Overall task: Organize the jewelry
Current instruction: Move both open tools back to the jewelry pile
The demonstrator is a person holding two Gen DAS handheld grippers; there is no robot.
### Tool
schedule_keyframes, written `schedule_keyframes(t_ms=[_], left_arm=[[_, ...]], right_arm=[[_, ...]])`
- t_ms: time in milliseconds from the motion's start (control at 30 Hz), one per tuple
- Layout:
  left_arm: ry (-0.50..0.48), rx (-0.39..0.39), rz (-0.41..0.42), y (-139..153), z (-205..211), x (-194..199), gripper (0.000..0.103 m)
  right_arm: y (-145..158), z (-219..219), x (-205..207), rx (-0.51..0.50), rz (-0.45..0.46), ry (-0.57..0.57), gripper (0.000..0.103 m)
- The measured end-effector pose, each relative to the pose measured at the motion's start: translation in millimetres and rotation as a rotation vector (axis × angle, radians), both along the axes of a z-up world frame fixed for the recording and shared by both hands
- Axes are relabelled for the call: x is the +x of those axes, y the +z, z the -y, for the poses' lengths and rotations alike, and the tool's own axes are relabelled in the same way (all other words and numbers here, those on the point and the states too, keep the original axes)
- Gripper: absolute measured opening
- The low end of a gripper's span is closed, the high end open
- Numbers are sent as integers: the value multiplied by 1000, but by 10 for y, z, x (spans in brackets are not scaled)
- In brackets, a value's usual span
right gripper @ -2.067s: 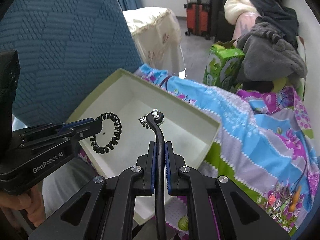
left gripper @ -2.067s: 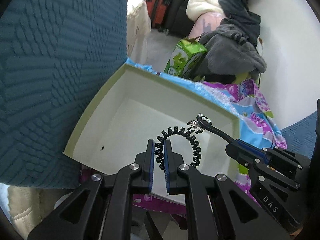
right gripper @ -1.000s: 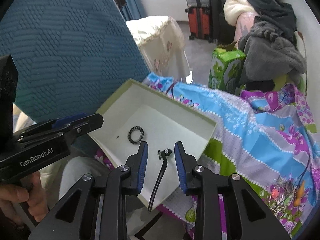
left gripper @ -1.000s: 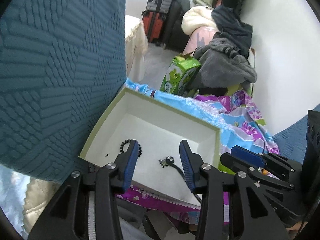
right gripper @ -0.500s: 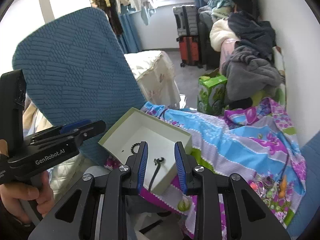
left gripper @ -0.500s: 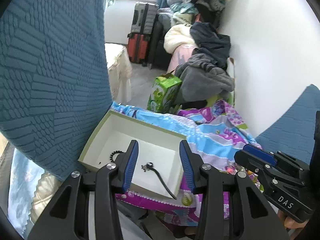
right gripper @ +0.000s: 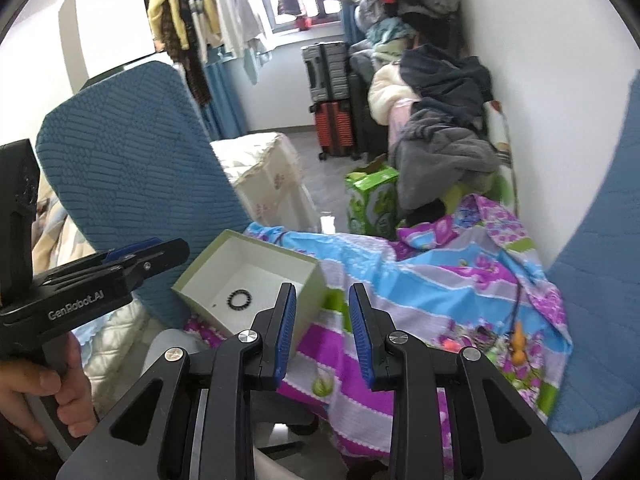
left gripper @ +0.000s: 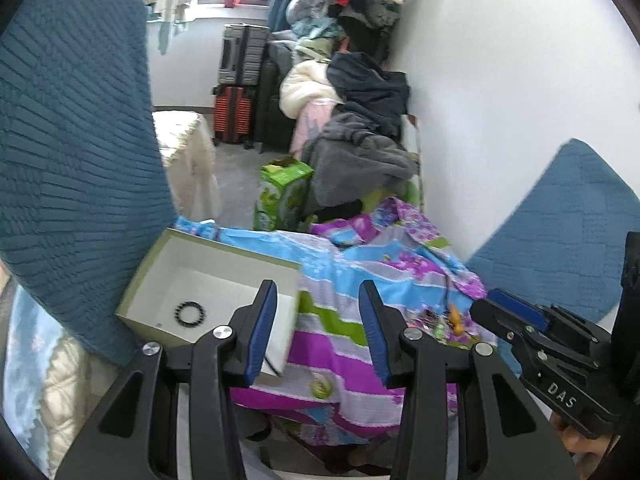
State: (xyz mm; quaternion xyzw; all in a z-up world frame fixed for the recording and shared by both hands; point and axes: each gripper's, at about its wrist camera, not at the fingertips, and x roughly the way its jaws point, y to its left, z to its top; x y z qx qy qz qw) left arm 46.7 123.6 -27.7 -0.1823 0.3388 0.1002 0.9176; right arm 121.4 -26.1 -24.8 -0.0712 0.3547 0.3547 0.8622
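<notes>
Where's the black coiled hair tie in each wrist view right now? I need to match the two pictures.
Left wrist: black coiled hair tie lies on the box floor, lower left of frame.
Right wrist: it lies in the box, left of centre.
Shared landmark: the white open box, beside the blue cushion.

Two wrist fisheyes, held back and high, facing the far end of the room.

The left view looks past its gripper [left gripper: 318, 326] down onto the white box [left gripper: 160, 258] at near left; the right view, from further right, shares that box [right gripper: 200, 268], the patterned bedspread [right gripper: 420, 280] and the far suitcases [right gripper: 332, 68].
</notes>
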Motion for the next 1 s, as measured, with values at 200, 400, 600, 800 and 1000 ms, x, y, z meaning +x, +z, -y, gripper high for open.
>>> schedule_keyframes(t_ms=[200, 400, 600, 800, 1000], left_arm=[[-79, -27, 2, -69, 303, 38, 43], [-145, -48, -23, -184, 603, 84, 43], [-197, -50, -43, -254, 849, 122, 43], [-240, -48, -64, -312, 1037, 202, 43], [-265, -49, -94, -391, 1188, 318, 43]], right_arm=[[16, 405, -60, -3, 26, -98, 26], [-47, 854, -107, -14, 26, -203, 26], [-140, 1205, -156, -20, 15, -280, 26], [-295, 1400, -208, -38, -14, -314, 26], [-381, 1586, -127, -30, -37, -349, 26]])
